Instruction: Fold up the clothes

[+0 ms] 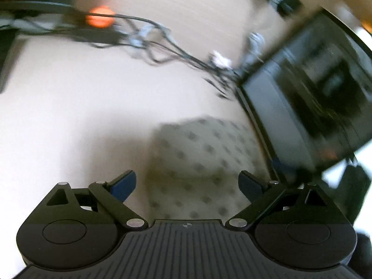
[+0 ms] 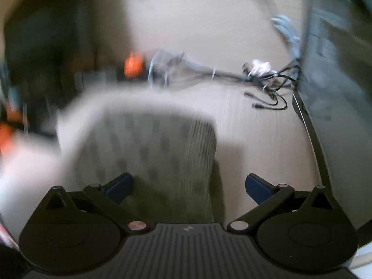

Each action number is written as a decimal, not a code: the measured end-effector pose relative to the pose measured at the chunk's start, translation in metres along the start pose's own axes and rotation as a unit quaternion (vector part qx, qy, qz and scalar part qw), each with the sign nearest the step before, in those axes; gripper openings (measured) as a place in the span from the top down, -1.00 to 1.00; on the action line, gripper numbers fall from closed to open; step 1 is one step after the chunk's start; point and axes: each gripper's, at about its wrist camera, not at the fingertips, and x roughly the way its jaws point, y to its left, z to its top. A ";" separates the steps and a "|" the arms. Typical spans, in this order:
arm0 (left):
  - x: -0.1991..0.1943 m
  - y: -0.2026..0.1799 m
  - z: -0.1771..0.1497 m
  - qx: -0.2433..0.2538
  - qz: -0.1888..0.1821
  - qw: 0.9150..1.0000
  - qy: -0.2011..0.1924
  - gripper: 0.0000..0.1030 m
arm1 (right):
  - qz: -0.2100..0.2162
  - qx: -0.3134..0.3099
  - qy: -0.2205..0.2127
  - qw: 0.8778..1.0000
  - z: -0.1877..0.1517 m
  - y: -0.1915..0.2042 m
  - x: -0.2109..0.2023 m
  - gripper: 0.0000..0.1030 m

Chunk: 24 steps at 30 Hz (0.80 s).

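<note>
My left claw (image 1: 187,184) is spread wide, its two blue-tipped fingers (image 1: 123,184) far apart with nothing between them. It hangs above a pale garment (image 1: 200,160) printed with small grey dots, which lies bunched on a light-coloured table (image 1: 69,107). The cloth sits just ahead of the fingers and between their lines, but I cannot tell whether either tip touches it. Beside the cloth, to the right in the left wrist view, stands a dark monitor (image 1: 311,93) tilted by the fisheye lens. Beyond it a tangle of black and white cables (image 1: 162,44) runs across the table, past an orange blur (image 1: 100,16) that I cannot identify.

My right claw (image 2: 188,187) is likewise wide, its fingers (image 2: 119,187) well apart and gripping nothing. In the right wrist view the same dotted garment (image 2: 148,144) fills the middle, with a ribbed edge (image 2: 202,144) on its right side; it lies under and ahead of the fingers, mostly toward the left one. The picture is heavily blurred, so contact is unclear. The cables (image 2: 262,76) lie farther back on the table (image 2: 255,139), and the monitor's dark edge (image 2: 311,130) runs down the right.
</note>
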 end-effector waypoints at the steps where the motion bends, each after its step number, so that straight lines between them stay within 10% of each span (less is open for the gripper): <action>1: 0.004 -0.001 0.004 0.001 0.010 1.000 -0.006 -0.90 | -0.022 -0.027 -0.003 0.999 -0.004 0.009 0.005 -1.00; 7: 0.047 -0.016 0.028 0.024 0.045 0.999 -0.003 -0.92 | -0.052 -0.026 -0.049 0.997 0.011 0.012 -0.018 -1.00; 12: 0.103 -0.023 0.044 0.058 0.077 0.993 0.063 -0.97 | 0.014 0.000 -0.097 0.995 0.026 0.016 -0.056 -1.00; 20: 0.120 -0.034 0.049 0.101 0.088 0.989 0.059 -1.00 | 0.074 -0.005 0.025 0.997 -0.029 0.054 0.003 -1.00; 24: 0.094 -0.051 0.043 0.145 0.099 0.984 0.037 -0.99 | 0.068 0.027 0.008 0.997 -0.033 0.055 0.003 -1.00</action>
